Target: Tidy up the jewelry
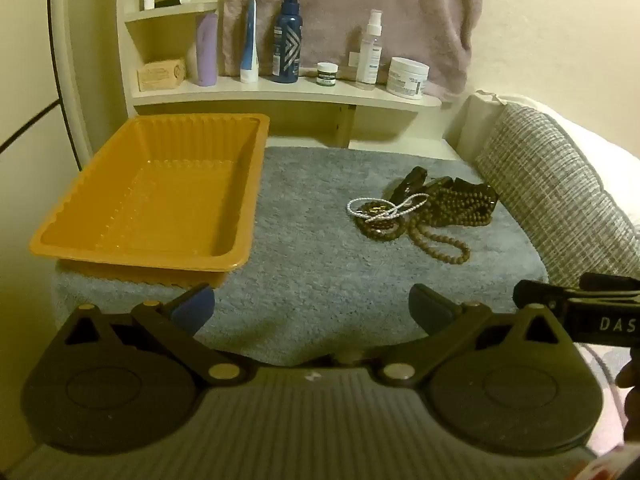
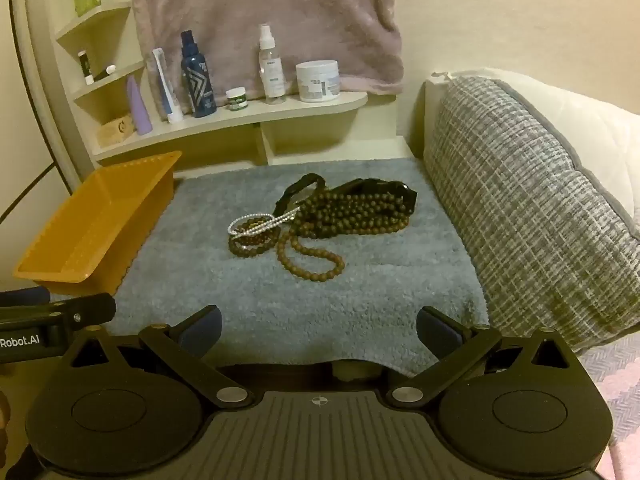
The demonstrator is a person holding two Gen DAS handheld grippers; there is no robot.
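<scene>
A pile of jewelry lies on the grey-blue mat: brown bead necklaces, a white pearl-like strand, and dark black pieces at the back. An orange plastic tray sits on the mat's left side with nothing in it. My left gripper hovers over the mat's near edge, open, nothing between its blue-padded fingers. My right gripper is likewise open and well short of the jewelry. Each gripper's body shows at the other view's edge.
A cream shelf behind the mat holds bottles, a tube and jars, under a hanging pink towel. A grey woven cushion borders the mat on the right, against white bedding. A person's hand shows at the right edge.
</scene>
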